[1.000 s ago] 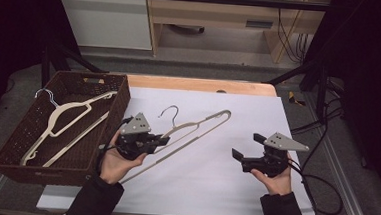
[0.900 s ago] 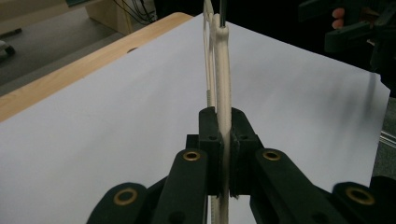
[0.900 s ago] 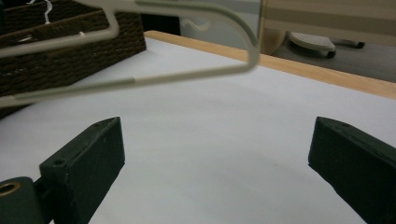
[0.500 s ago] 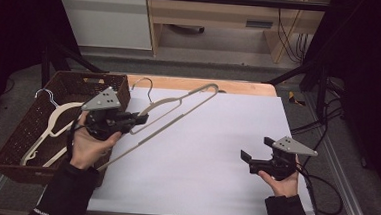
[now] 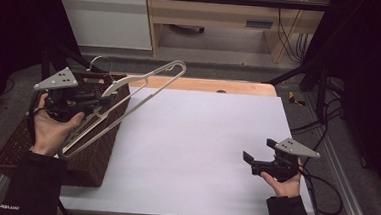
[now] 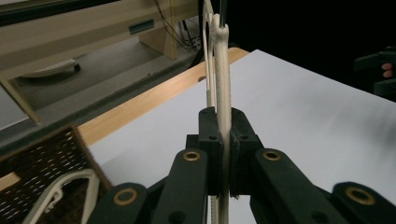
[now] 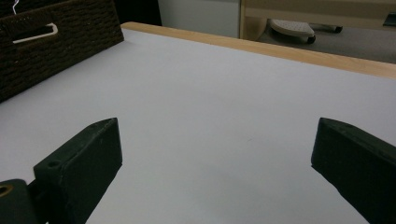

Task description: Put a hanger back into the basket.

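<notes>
Between left hand-held gripper [image 6: 224, 154] jaws, unmarked hanger [image 5: 145, 82]

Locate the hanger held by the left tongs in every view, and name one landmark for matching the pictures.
High view: the hanger is at upper left, slanting from the left tongs up over the basket edge.
Left gripper view: at centre, clamped on edge between the jaws and running up to the top edge.
Right gripper view: I can't find the held hanger.
Shared landmark: the wicker basket, at high view's left, left gripper view's lower left, right gripper view's upper left.
</notes>
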